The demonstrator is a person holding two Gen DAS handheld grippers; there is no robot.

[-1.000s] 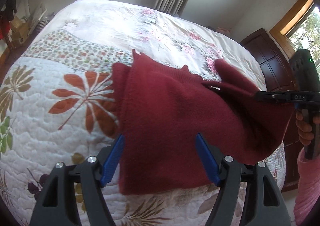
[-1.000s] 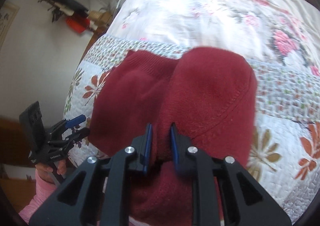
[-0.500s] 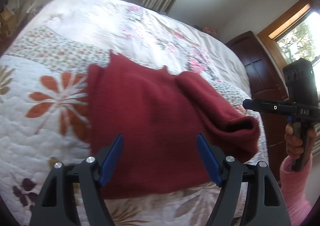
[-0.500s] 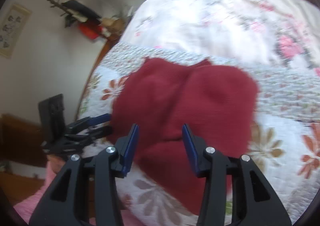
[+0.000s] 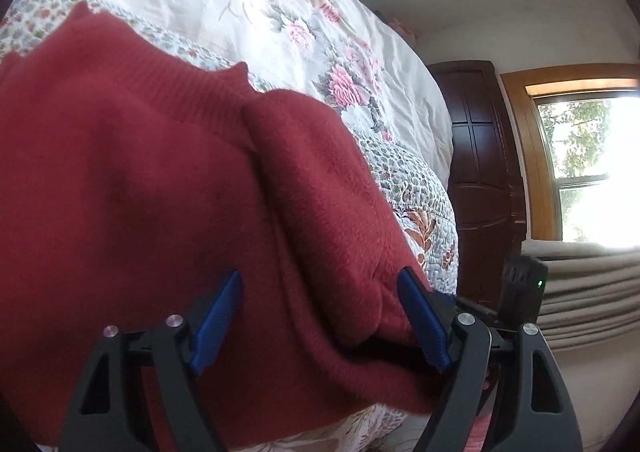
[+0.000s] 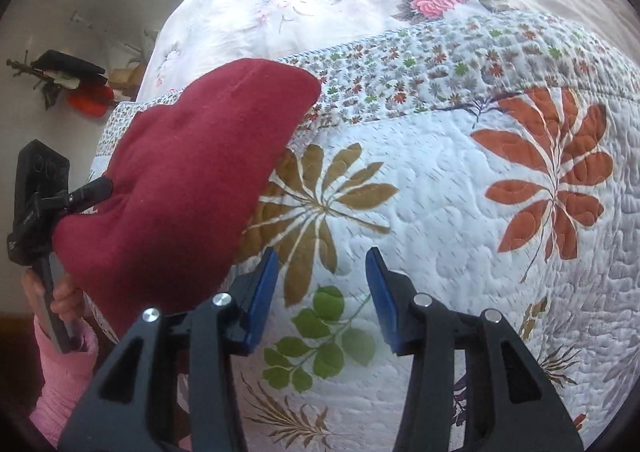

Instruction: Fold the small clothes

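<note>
Bedroom setting: a floral quilted bedspread [image 6: 460, 179] covers the bed, with a dark wooden wardrobe [image 5: 480, 171] and a bright window [image 5: 584, 155] at 3 o'clock in the left wrist view.

Task item: a dark red knit sweater [image 5: 140, 191] lies on the quilt near the bed's edge. Its ribbed neckline sits at about 11 o'clock in the left wrist view, and one sleeve [image 5: 332, 203] is laid over the body, running down toward 5 o'clock.

Left gripper [image 5: 320, 316]: jaws spread wide, low over the sweater's hem region, straddling the folded sleeve end; nothing pinched. Contact with the fabric cannot be told.

Right gripper [image 6: 322, 296]: jaws spread, empty, over bare quilt with the sweater off at 9–10 o'clock. The person's hand [image 6: 60, 296] in a pink sleeve holds the left tool at 8 o'clock.

Judgement: sleeve fold on this side looks done; step in hand is probably setting up the next fold. Next move likely calls for closing the left jaws on the hem layers and bringing the right gripper back to the sweater's opposite edge, so both lift evenly without dragging the sleeve loose.
</note>
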